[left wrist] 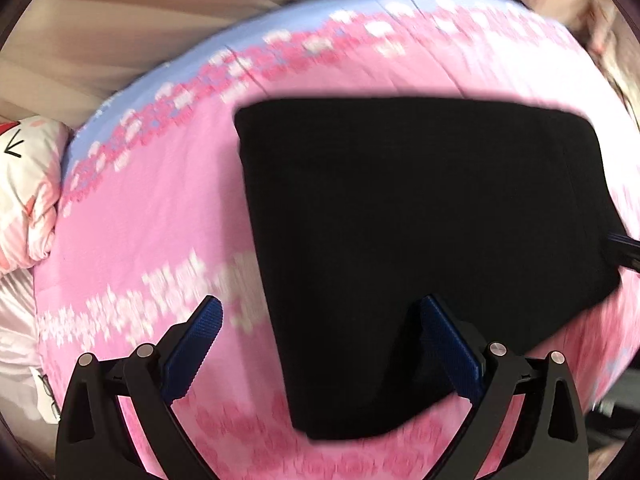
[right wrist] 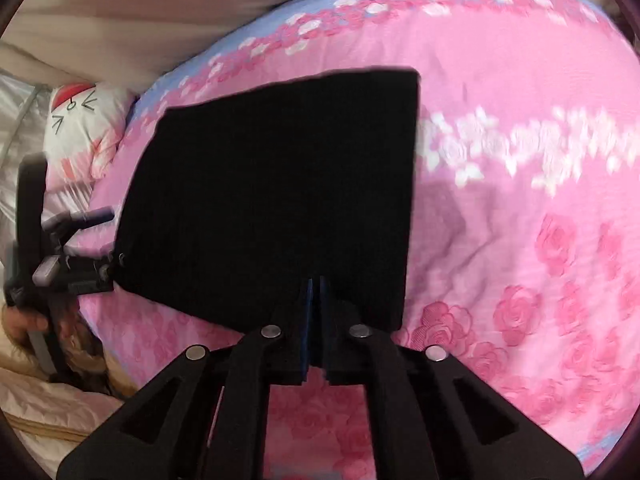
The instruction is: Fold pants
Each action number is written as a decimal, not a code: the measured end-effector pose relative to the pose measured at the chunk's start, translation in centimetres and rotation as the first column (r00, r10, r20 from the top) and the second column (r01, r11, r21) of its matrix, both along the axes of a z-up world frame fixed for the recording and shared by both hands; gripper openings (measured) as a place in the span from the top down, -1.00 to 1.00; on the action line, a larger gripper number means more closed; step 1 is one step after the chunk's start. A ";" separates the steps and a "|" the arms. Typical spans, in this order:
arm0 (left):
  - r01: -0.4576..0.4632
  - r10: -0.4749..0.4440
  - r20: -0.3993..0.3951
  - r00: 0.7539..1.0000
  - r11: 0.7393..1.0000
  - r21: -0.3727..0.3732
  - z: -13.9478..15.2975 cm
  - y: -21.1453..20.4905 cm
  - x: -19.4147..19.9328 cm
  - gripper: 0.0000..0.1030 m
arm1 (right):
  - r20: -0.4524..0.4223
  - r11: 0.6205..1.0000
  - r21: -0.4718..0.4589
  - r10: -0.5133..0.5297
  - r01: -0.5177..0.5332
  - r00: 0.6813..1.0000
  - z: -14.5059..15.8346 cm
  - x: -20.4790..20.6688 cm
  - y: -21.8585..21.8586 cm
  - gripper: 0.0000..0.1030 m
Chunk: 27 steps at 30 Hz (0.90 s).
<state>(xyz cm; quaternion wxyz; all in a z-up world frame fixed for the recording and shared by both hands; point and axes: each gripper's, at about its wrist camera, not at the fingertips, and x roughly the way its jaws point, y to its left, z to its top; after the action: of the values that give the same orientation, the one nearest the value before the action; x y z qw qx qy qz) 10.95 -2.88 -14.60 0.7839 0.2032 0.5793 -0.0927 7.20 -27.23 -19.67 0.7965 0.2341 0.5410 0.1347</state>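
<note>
Black pants, folded flat (near-rectangular) on pink floral bedspread

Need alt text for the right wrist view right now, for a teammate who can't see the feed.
The right gripper, jaws shut, sits at the near edge of the folded black pants, which lie flat on a pink rose-print bedspread. At far left, the left gripper is at the pants' side edge, with a white cartoon pillow behind.

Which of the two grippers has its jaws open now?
The left gripper: its blue pads stand wide apart above the black pants. The right gripper is shut.
</note>
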 end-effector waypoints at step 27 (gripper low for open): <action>-0.222 0.222 0.005 0.975 0.975 -0.005 -1.2 12.6 -4.2 -0.90 | 0.091 0.959 -0.079 0.278 -0.271 0.956 6.5 3.5 18.4 0.79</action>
<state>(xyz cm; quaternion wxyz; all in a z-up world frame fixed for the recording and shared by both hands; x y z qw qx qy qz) 6.72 9.67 -15.82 0.7914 0.1360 0.5960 -0.0053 10.74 -8.81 -13.17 0.8037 0.1234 0.5314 0.2377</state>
